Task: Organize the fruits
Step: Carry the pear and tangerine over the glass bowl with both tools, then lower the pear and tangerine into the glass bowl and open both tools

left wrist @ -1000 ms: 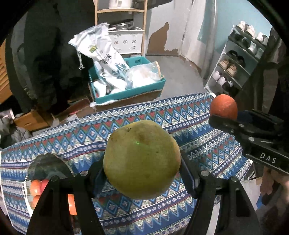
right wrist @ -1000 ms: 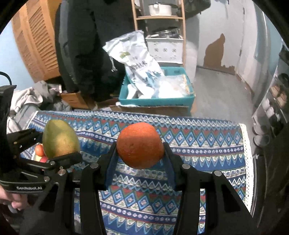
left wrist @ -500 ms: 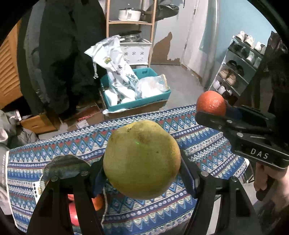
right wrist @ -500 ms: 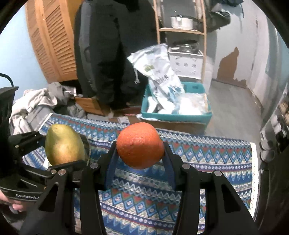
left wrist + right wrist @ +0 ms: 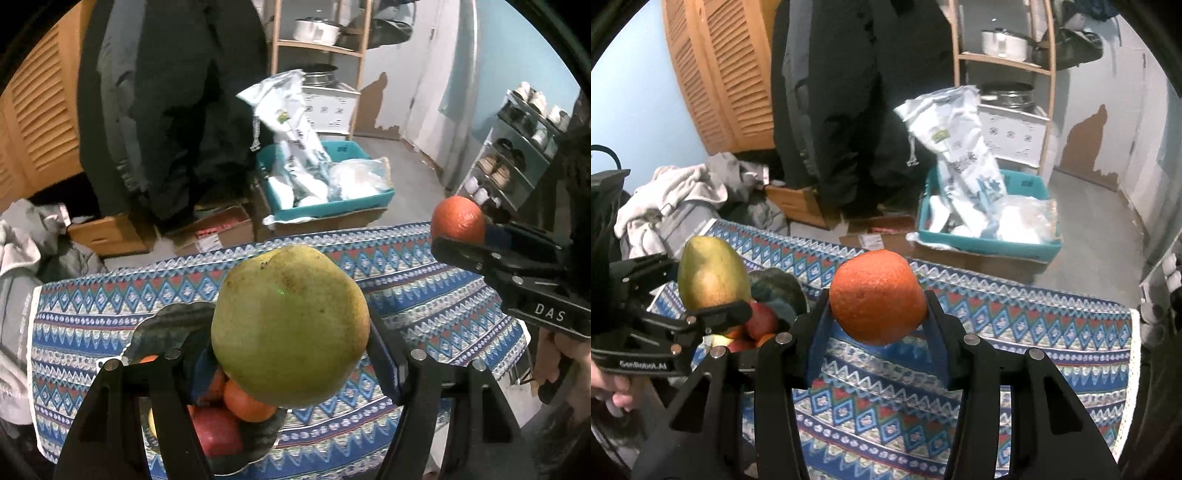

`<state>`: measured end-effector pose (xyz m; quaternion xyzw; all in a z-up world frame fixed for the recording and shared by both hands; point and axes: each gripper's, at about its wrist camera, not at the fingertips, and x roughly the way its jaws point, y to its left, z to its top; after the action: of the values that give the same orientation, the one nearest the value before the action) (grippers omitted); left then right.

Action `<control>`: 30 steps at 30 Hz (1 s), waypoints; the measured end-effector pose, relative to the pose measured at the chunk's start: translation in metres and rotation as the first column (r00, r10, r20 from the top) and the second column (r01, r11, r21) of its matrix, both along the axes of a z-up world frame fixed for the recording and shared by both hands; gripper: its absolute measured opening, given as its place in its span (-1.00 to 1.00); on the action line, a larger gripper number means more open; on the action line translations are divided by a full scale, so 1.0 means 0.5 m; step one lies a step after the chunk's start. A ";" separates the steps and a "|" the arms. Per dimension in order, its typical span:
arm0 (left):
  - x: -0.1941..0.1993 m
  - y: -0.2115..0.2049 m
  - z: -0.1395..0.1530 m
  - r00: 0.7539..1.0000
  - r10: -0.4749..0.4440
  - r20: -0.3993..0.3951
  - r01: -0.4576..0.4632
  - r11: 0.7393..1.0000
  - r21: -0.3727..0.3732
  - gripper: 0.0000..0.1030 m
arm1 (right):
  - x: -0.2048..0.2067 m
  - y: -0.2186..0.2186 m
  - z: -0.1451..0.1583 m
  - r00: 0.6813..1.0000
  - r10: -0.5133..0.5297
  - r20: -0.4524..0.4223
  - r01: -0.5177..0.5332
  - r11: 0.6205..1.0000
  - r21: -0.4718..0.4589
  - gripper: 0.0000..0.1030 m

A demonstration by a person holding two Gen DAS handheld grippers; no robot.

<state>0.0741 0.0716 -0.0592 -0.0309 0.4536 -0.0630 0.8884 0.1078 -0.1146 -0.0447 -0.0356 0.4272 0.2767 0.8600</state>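
Left tool [image 5: 290,354] clamped on a large green-yellow mango [image 5: 290,325], fruit wedged between both pads and held up in the air above the worktop [image 5: 424,295]. Right tool [image 5: 877,317] closed on an orange [image 5: 877,295], also lifted clear of the cloth. Neither fruit touches the worktop.

From the right wrist view the left tool [image 5: 713,310] sits to the left, mango [image 5: 713,273] sticking up from its jaws, directly over the fruit bowl [image 5: 783,284]. From the left wrist view the right tool [image 5: 458,243] is off to the right with the orange [image 5: 458,219] at its tip, well apart from the bowl [image 5: 173,321].

Bowl is dark, sits on the left part of the patterned blue cloth. Inside: an orange-coloured fruit [image 5: 245,402] and a red one [image 5: 214,428], partly hidden behind the left tool's fingers and the mango. Exact count of fruit in there not readable.

A hand [image 5: 565,362] grips the right tool's handle at the far right edge; another hand [image 5: 609,391] on the left tool's handle at lower left.

Behind the worktop: teal crate [image 5: 332,206] with white bags, cardboard boxes on the floor, dark hanging coat [image 5: 166,92], wooden shelf with a pot [image 5: 1003,42], shoe rack [image 5: 517,147] at right, pile of clothes [image 5: 676,195] at left.
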 end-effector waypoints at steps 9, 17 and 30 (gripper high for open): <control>0.012 0.109 -0.046 0.995 0.086 -0.047 -0.087 0.996 -0.008 0.41 | 0.020 0.090 -0.037 0.997 0.052 -0.054 -0.052 0.999 0.004 -0.09; 0.036 0.190 -0.114 0.979 0.160 -0.123 -0.164 0.986 -0.028 0.41 | 0.032 0.178 -0.077 0.990 0.106 -0.097 -0.108 0.994 -0.007 -0.09; 0.074 0.260 -0.221 0.947 0.205 -0.245 -0.229 0.971 -0.074 0.41 | 0.040 0.288 -0.156 0.971 0.175 -0.163 -0.181 0.983 -0.022 -0.09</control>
<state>0.1113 0.2015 -0.1698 -0.1331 0.5459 0.0166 0.8271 0.1280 0.0296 -0.1228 -0.0673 0.4951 0.3468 0.7938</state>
